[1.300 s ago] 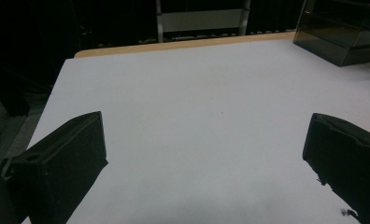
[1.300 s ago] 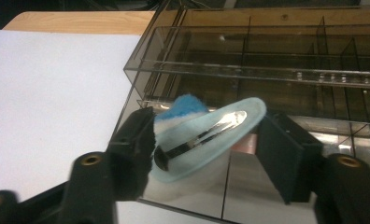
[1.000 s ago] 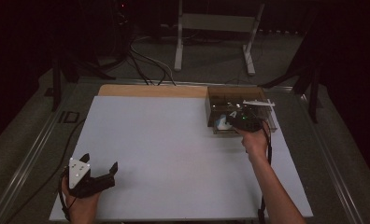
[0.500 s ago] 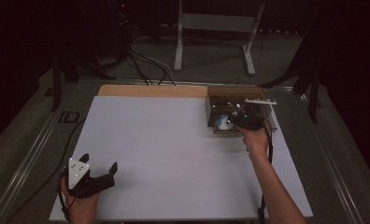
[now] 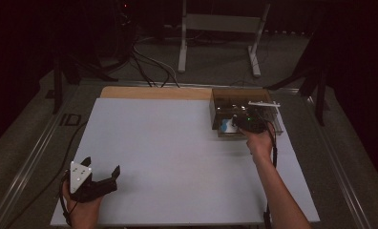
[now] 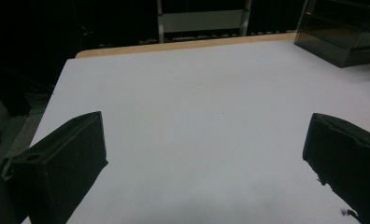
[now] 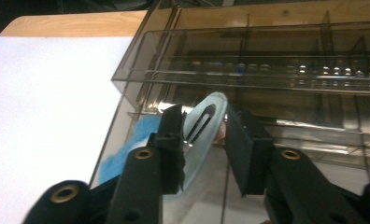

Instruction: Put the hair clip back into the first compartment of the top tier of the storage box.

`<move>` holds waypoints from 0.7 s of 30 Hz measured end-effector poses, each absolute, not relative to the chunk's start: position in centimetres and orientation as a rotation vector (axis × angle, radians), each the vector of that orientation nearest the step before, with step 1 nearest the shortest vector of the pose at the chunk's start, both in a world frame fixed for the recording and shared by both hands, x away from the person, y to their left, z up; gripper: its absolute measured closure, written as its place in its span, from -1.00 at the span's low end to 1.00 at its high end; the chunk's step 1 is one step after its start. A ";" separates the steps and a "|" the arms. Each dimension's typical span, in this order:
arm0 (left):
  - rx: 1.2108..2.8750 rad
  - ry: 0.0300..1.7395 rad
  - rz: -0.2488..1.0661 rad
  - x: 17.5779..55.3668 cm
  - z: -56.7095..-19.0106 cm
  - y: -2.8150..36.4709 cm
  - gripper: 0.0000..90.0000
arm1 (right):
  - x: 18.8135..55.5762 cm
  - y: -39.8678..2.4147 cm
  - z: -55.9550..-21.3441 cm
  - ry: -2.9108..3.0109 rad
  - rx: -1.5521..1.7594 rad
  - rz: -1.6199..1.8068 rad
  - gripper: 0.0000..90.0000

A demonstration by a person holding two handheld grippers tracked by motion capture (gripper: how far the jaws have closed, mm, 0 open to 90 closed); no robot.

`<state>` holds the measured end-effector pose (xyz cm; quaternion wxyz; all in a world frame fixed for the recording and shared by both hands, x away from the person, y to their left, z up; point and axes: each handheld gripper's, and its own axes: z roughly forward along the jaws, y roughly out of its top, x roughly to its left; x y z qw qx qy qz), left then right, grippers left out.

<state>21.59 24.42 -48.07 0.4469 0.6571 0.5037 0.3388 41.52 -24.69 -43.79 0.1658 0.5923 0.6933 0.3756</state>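
A smoky clear plastic box (image 5: 239,95) (image 7: 267,56) stands at the back right of the white table top (image 5: 168,152). My right gripper (image 5: 244,125) (image 7: 204,114) reaches into its open front. A pale blue slotted disc (image 7: 206,119) stands tilted between its jaws, which have just been closing, and both pads touch the disc. A blue patch (image 7: 127,140) lies on the box floor to the left of the jaws. My left gripper (image 5: 102,167) (image 6: 206,140) rests at the front left, open, with bare table between its fingers.
The box has several thin dividers and a shelf inside, and its corner (image 6: 342,37) is far off in the left gripper view. A wooden strip (image 5: 153,93) runs along the table's back edge. Cables and a metal stand (image 5: 220,28) lie on the floor beyond.
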 end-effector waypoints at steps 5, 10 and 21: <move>1.627 1.246 0.840 21.6 -48.0 24.4 -0.97 | 41.7 -24.6 -43.8 1.973 1.695 1.063 0.50; 1.626 1.247 0.840 21.6 -48.1 24.4 -0.97 | 41.8 -24.5 -43.8 1.971 1.700 1.055 0.50; 1.628 1.249 0.837 21.6 -48.1 24.4 -0.98 | 41.9 -24.4 -43.9 1.977 1.665 1.086 0.26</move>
